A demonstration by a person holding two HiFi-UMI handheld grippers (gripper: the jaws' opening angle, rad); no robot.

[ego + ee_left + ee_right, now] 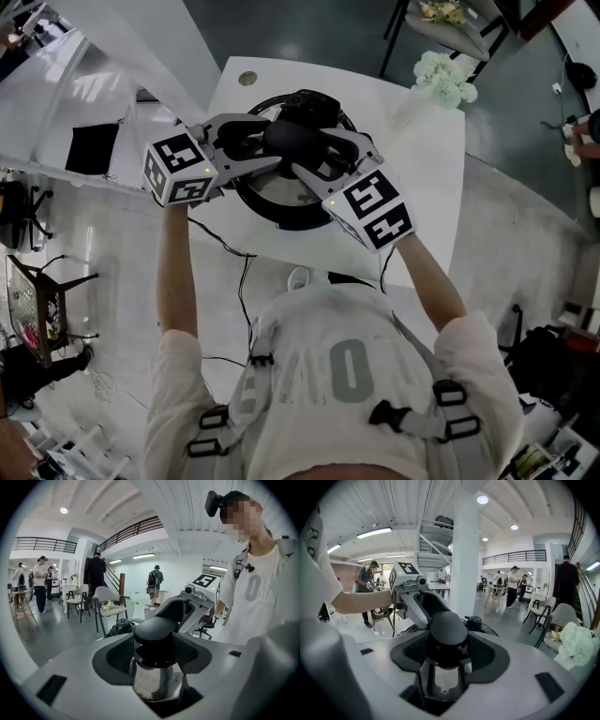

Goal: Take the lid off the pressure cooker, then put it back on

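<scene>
Knob [292, 136] of pressure cooker lid [270, 190] tight between left tongs [154, 651] and right tongs [449, 651]

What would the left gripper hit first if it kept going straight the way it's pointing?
The lid knob, which already sits between its jaws; close behind that knob, as far as depth shows, is the right gripper.

- I see a white table [412, 178] with rounded corners, standing on a grey floor [281, 28].
- The black pressure cooker [292, 221] stands on it near the middle, silver lid [267, 190] on top.
- A small round cable port [247, 79] sits in the tabletop at its far left corner.
- White flowers [443, 77] are at the far right corner; I can't tell whether they rest on the top.
</scene>
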